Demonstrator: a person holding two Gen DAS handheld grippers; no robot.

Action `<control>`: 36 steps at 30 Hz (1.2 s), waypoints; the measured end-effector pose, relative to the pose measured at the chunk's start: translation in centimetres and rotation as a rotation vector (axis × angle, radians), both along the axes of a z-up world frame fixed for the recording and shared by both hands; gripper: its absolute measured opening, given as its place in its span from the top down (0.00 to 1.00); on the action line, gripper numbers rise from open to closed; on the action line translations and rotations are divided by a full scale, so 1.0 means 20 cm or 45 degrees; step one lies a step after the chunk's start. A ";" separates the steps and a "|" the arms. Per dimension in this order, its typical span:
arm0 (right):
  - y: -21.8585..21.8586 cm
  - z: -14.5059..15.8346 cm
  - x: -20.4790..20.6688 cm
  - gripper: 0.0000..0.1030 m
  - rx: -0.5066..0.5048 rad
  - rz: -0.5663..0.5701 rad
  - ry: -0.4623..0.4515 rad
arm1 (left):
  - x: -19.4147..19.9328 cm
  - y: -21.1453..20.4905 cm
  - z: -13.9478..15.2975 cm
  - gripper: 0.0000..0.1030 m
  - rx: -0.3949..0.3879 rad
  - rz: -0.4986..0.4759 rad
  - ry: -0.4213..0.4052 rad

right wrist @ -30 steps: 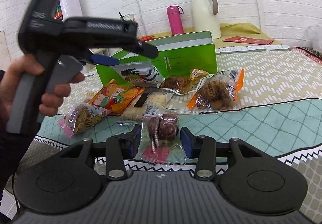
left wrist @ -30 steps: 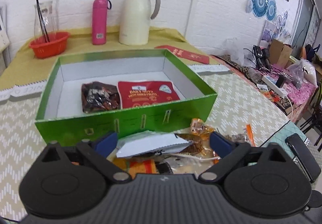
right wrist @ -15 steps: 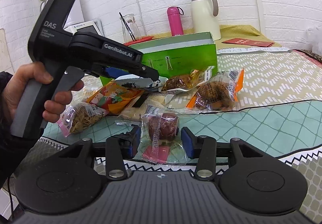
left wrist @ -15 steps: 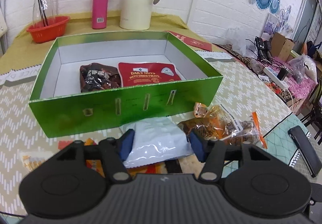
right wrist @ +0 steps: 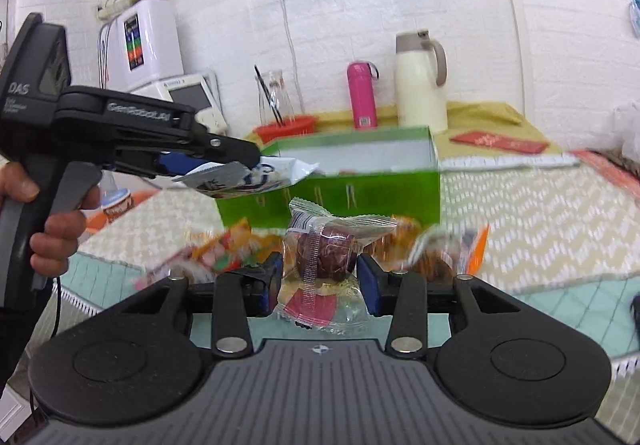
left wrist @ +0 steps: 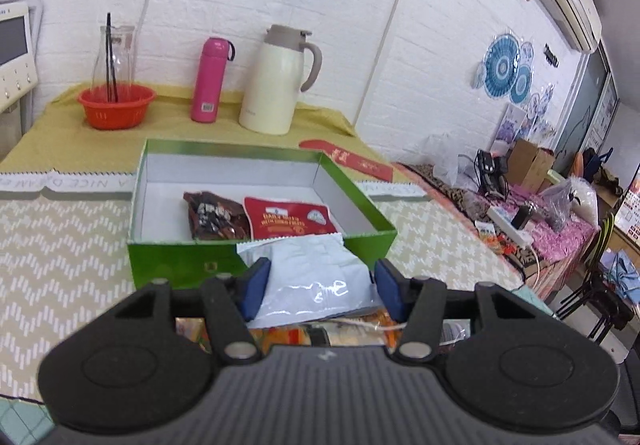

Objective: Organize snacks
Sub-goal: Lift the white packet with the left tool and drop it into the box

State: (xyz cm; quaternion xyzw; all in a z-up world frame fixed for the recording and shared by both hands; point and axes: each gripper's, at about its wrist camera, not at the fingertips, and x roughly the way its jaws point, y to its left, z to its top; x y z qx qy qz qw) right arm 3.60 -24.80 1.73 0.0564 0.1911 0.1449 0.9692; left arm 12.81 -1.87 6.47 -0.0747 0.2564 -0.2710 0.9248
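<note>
My left gripper (left wrist: 322, 281) is shut on a white snack packet (left wrist: 312, 277) and holds it in the air just short of the green box's (left wrist: 168, 265) near wall. The box holds a dark snack bag (left wrist: 212, 217) and a red nut packet (left wrist: 288, 219). My right gripper (right wrist: 320, 277) is shut on a clear-wrapped dark round snack (right wrist: 326, 253), lifted off the table. In the right wrist view the left gripper (right wrist: 224, 161) holds the white packet (right wrist: 256, 177) in front of the green box (right wrist: 360, 181). More snack packets (right wrist: 224, 253) lie blurred on the table below.
A red basket (left wrist: 116, 105), a pink flask (left wrist: 212, 79) and a cream jug (left wrist: 280, 85) stand behind the box. A red envelope (left wrist: 348, 161) lies at the right. A cluttered side table (left wrist: 520, 213) is at the far right.
My left gripper closed on the white packet and lifted it toward the box. My right gripper lifted the dark round snack off the table.
</note>
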 end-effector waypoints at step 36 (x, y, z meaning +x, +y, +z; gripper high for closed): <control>0.05 0.04 0.76 0.00 -0.238 -0.100 -0.131 | 0.52 0.15 -0.06 0.00 -0.117 0.321 -0.047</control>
